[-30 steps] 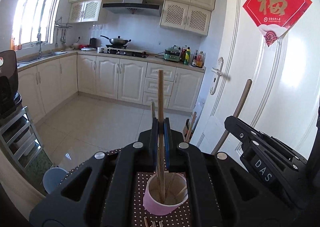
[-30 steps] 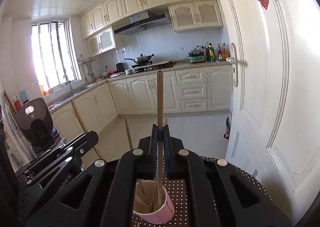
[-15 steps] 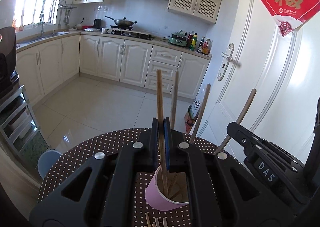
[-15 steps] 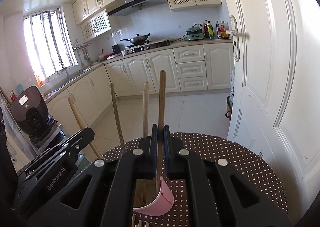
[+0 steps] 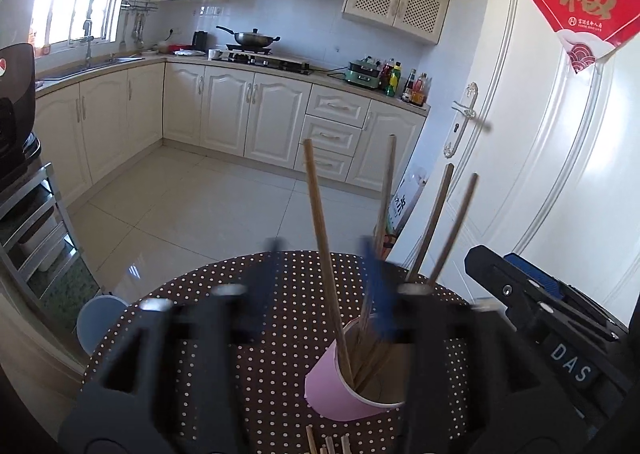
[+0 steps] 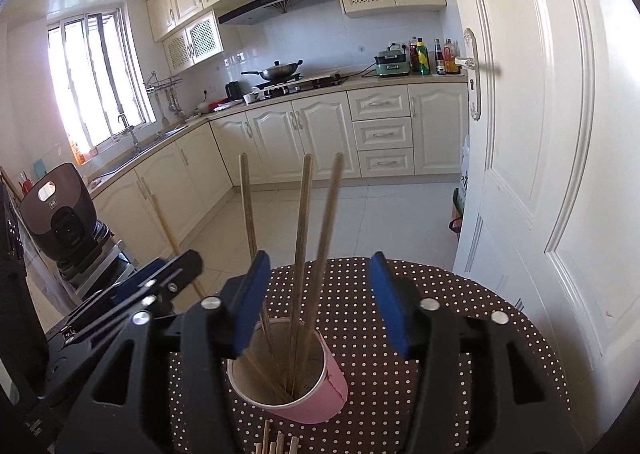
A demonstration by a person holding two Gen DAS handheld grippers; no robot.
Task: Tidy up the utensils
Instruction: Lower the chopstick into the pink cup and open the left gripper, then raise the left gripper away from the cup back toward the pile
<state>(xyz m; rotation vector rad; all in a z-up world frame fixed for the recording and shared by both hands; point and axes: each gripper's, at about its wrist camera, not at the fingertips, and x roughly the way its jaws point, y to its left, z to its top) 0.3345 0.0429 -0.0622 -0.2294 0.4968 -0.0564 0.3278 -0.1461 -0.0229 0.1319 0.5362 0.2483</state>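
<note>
A pink paper cup [image 5: 332, 386] [image 6: 332, 394] stands on the round brown polka-dot table [image 5: 260, 334] [image 6: 460, 314]. Several wooden chopsticks [image 5: 320, 234] [image 6: 300, 234] lean inside the cup. My left gripper [image 5: 324, 254] hovers just over the cup with its blurred jaws opening; one chopstick rises between them, free of both pads. My right gripper [image 6: 320, 256] is above the cup too, jaws opening, and the chopsticks between its blue pads [image 6: 252, 294] touch neither. A few loose chopsticks [image 5: 328, 446] [image 6: 276, 442] lie on the cloth in front of the cup.
A white door [image 5: 560, 174] is close beyond the table on the right. A blue round stool [image 5: 96, 318] and a metal rack [image 5: 32, 234] with a black appliance [image 6: 60, 210] stand at the left. Kitchen cabinets line the far wall.
Both grippers sank toward the cup and went from shut on a chopstick each to open. The released chopsticks now lean in the cup with the others.
</note>
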